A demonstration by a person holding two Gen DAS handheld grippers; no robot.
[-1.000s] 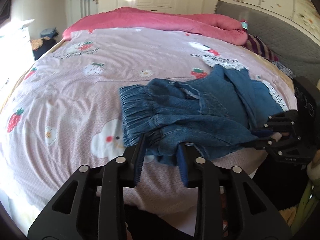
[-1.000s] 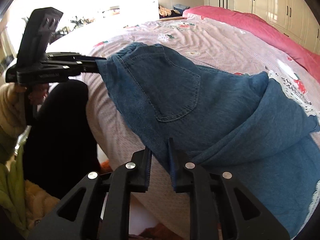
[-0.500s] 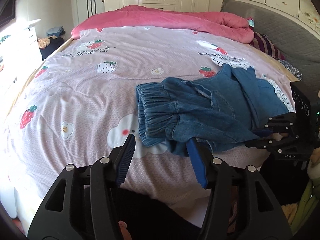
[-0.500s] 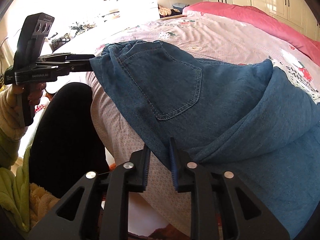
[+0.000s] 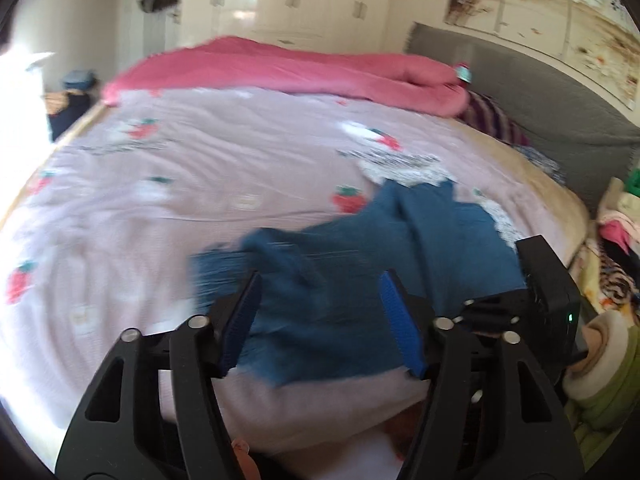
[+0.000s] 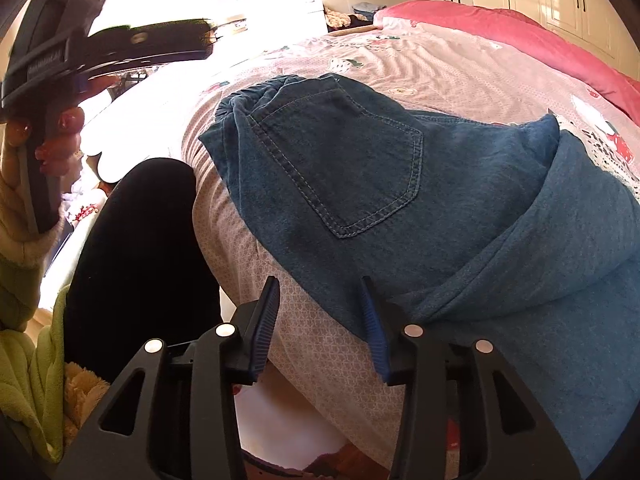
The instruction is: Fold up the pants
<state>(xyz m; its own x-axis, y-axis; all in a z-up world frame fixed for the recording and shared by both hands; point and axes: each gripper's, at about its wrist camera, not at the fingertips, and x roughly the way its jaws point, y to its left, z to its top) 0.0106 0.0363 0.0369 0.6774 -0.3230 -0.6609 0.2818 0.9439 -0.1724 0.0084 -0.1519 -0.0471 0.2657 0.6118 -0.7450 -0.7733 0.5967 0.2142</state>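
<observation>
Blue denim pants [image 6: 360,160] lie bunched on the pink strawberry-print bed sheet [image 6: 460,60], back pocket up and elastic waistband toward the left. In the right wrist view my right gripper [image 6: 319,282] hovers at their near edge; its jaws are opening, the right pad [image 6: 372,320] sits beside the hem, and neither pad presses the cloth. My left gripper [image 6: 206,42] is raised at top left, clear of the waistband. In the blurred left wrist view the left gripper [image 5: 320,280] has nothing in its closing jaws, with the pants [image 5: 420,240] lying beyond and my right gripper [image 5: 468,304] at their right edge.
A rolled pink quilt [image 5: 280,68] lies across the far side of the bed, with a grey headboard [image 5: 520,80] to the right. The person's black-clad leg [image 6: 140,260] stands against the bed's near edge. Clothes are piled beside the bed [image 5: 616,240].
The left gripper let go of the waistband and lifted away; the waistband now rests on the bed. The right gripper's jaws have spread off the pants' edge.
</observation>
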